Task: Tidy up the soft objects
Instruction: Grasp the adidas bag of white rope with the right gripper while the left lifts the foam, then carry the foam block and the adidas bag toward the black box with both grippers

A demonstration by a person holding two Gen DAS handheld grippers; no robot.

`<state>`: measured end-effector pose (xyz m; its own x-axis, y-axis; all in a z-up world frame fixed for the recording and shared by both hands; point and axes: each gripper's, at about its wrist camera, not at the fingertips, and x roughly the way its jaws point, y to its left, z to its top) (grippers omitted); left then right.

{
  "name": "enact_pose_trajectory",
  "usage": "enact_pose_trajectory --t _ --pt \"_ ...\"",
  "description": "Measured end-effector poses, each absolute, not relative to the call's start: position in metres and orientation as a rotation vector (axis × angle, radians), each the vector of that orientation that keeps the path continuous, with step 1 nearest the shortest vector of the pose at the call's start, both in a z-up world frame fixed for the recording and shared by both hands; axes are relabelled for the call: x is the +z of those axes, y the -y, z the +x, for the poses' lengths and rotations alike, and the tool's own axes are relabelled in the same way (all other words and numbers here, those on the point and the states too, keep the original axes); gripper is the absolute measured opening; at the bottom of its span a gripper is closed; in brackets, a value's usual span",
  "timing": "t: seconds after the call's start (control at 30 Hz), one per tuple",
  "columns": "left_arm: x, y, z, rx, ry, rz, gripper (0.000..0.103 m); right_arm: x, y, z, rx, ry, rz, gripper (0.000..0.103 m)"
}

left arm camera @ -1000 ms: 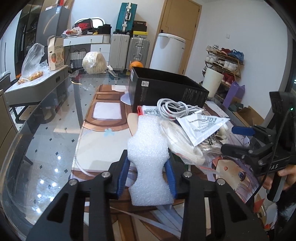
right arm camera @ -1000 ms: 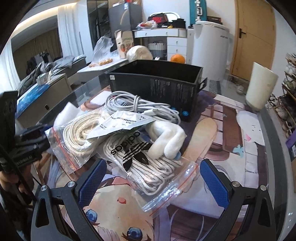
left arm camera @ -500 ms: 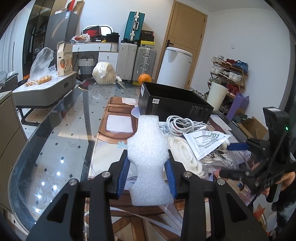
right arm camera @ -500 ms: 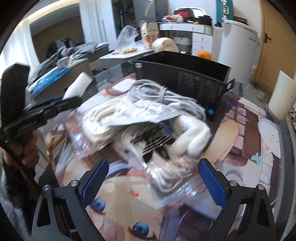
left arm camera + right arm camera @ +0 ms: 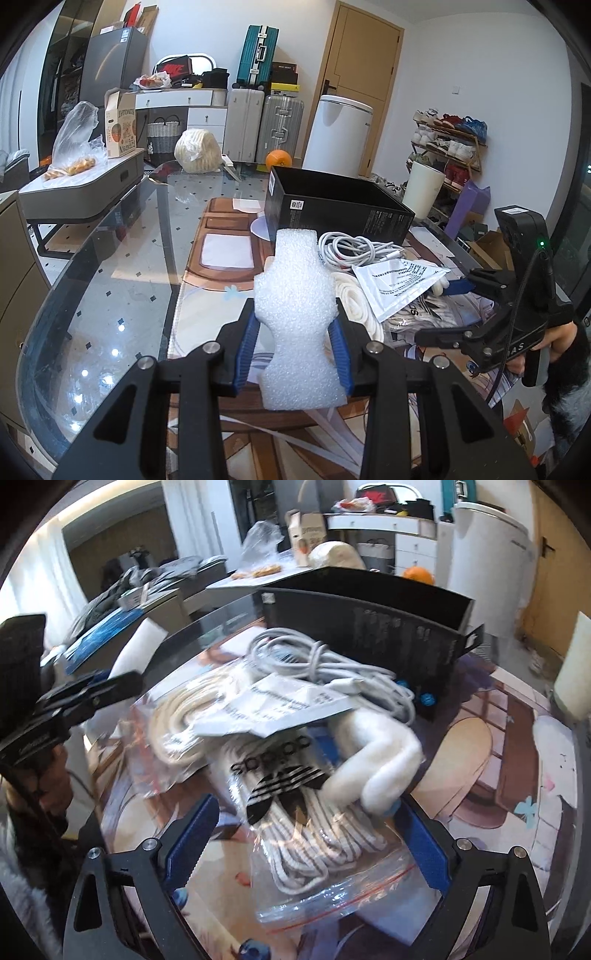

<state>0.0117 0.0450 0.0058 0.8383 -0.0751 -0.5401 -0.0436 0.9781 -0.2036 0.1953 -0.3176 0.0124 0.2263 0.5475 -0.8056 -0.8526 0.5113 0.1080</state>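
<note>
White foam point(image 5: 295, 314) sits squeezed between the blue pads point(image 5: 245, 350) of the left gripper point(image 5: 295, 349), which is closed on it and holds it up above the table point(image 5: 110, 295). The foam is pinched in at the middle where the pads press it.

The right gripper point(image 5: 306, 845) is wide open, with a bag on the table between its fingers. That clear zip bag point(image 5: 332, 856) has a bundle of white cord in it and a black three-stripe logo on the front. A second clear bag point(image 5: 177, 716) lies just beside it on the left, with a coil of cream rope inside. A flat grey packet point(image 5: 280, 709) rests on top of both bags. A white sock point(image 5: 384, 764) lies on the first bag too, near the right finger.

Behind the pile is a tangle of white cable point(image 5: 325, 668) – it lies right in front of the black box point(image 5: 332, 206). The box is open at the top – what the two views show of its inside looks dark and bare
</note>
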Motion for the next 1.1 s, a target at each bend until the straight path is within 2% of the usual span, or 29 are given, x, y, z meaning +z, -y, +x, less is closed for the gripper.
enact_pose_trajectory --t 0.1,0.23,0.73,0.77,0.83,0.9,1.1 --pt "0.006 -0.045 0.011 -0.02 -0.577 -0.21 0.036 0.014 0.321 0.186 1.022 -0.918 -0.409 0.097" --pt "0.006 -0.043 0.011 -0.025 -0.577 -0.21 0.036 0.014 0.326 0.172 1.023 -0.905 -0.43 0.086" --pt "0.011 -0.039 0.014 -0.046 -0.572 -0.21 0.036 0.012 0.316 0.168 0.947 -0.877 -0.393 0.082" --pt "0.011 -0.038 0.014 -0.047 -0.571 -0.211 0.036 0.012 0.316 0.166 0.935 -0.871 -0.401 0.08" --pt "0.011 -0.037 0.014 -0.05 -0.57 -0.212 0.036 0.012 0.318 0.164 0.897 -0.85 -0.414 0.061" --pt "0.012 -0.037 0.014 -0.054 -0.57 -0.212 0.036 0.014 0.325 0.163 0.891 -0.845 -0.392 0.052" --pt "0.016 -0.035 0.011 -0.061 -0.555 -0.208 0.036 0.016 0.337 0.151 0.891 -0.819 -0.4 0.044"
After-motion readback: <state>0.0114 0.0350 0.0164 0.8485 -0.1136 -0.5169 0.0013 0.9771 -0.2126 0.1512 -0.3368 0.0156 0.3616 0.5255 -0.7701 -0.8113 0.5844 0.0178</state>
